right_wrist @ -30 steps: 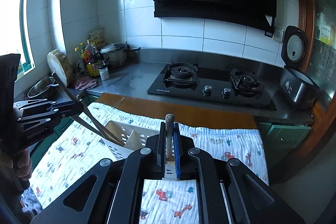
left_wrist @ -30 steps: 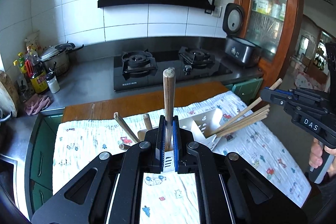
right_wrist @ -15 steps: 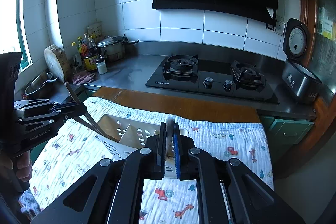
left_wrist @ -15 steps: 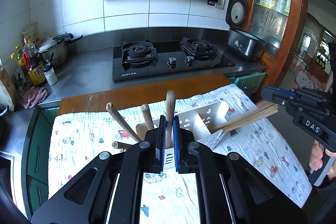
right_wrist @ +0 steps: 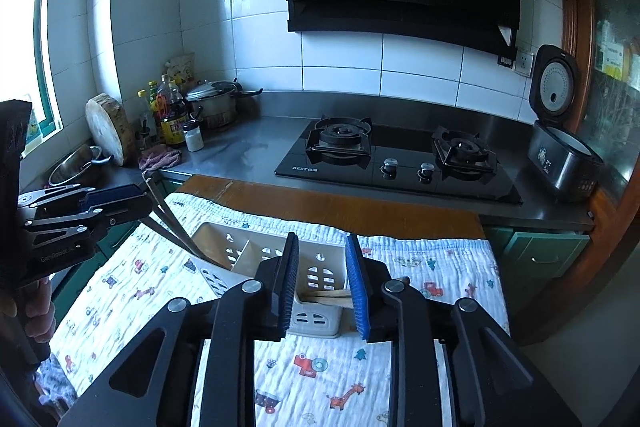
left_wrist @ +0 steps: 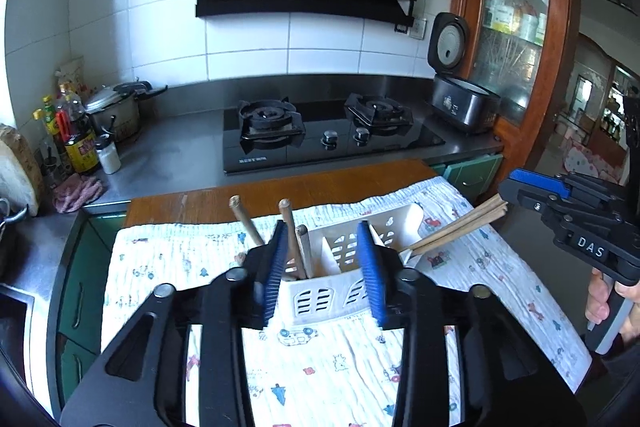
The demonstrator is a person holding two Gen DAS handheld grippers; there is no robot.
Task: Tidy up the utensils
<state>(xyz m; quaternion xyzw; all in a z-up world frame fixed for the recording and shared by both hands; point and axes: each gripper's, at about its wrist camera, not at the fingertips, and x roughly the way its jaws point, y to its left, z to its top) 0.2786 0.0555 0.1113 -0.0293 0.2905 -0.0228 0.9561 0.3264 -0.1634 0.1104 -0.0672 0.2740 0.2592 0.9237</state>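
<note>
Left claw [left_wrist: 324, 271]: released, blue pads spread, nothing between them. Right claw [right_wrist: 322, 285]: likewise released. Both sit directly above the white utensil caddy [left_wrist: 340, 291], which stands on the patterned cloth [left_wrist: 340, 367] covering the counter [left_wrist: 280, 187]. Wooden handles [left_wrist: 296, 239] stand tilted in the caddy's 9 o'clock compartment (left-wrist view); chopsticks [left_wrist: 460, 227] lean out toward 3 o'clock. The gas stove [right_wrist: 396, 159] lies at 12 o'clock.

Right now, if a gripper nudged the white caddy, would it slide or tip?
Probably slide or tip easily: the caddy looks like thin slotted plastic, so light. It sits on a soft cloth that may bunch. Leaning chopsticks put weight to one side.
</note>
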